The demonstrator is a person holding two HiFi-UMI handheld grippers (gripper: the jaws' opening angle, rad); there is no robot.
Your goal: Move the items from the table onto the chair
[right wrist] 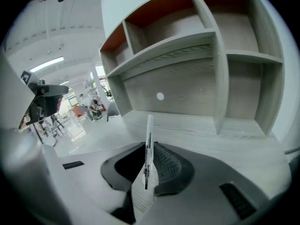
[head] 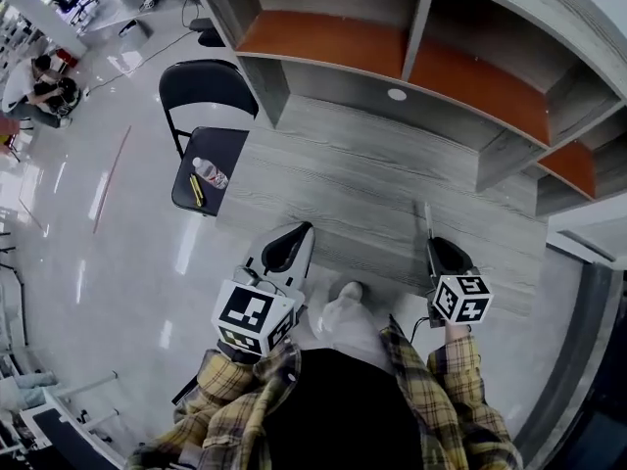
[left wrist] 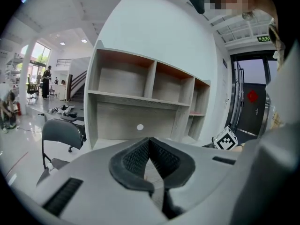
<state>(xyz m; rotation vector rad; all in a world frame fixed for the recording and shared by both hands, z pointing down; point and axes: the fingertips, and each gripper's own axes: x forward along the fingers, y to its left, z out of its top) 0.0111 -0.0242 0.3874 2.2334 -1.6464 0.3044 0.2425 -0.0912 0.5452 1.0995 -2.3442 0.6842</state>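
Observation:
My right gripper (head: pixel 432 245) is shut on a thin white pen (right wrist: pixel 149 144), which sticks out past the jaws over the grey wooden table (head: pixel 372 184); the same pen (head: pixel 427 218) shows in the head view. My left gripper (head: pixel 304 229) hovers near the table's front left edge, shut with nothing between its pads (left wrist: pixel 161 156). The black folding chair (head: pixel 206 155) stands left of the table. A clear water bottle (head: pixel 211 173) and a yellow pen (head: pixel 196 190) lie on its seat. The chair (left wrist: pixel 61 132) is also at the left in the left gripper view.
A shelf unit (head: pixel 411 37) with open compartments rises along the table's back edge. A white round mark (head: pixel 396 94) is on its back panel. Shiny floor lies left of the chair, where a person (head: pixel 44 88) crouches far off.

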